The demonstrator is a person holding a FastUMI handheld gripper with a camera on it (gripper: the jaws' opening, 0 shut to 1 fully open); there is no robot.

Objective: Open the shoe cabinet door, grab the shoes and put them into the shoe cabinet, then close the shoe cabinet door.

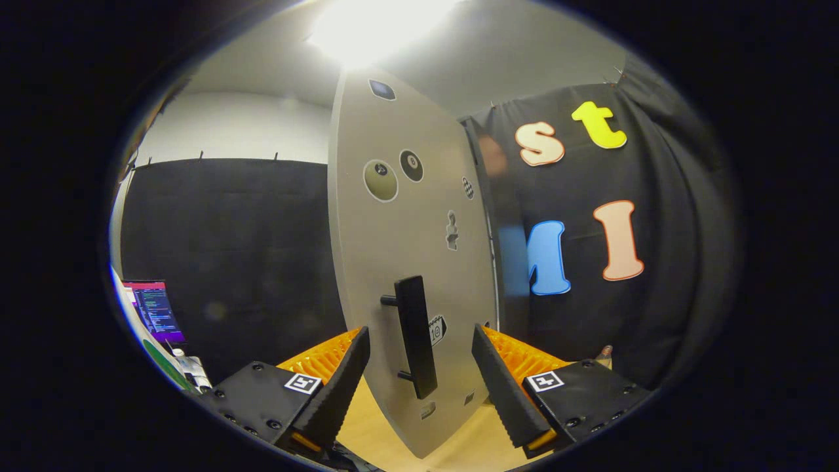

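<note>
The grey cabinet door stands swung out, seen nearly edge-on, with several stickers on its face. Its black bar handle runs upright, low on the door. My gripper is open, its two black-and-orange fingers apart on either side of the handle. The handle sits between the fingers without either pad touching it. The door's lower corner hangs over the light wooden surface just ahead of the fingers.
Black cloth walls close the booth behind and to the right of the door. At the far left stand a lit laptop screen and a small bottle. A bright ceiling lamp glares overhead.
</note>
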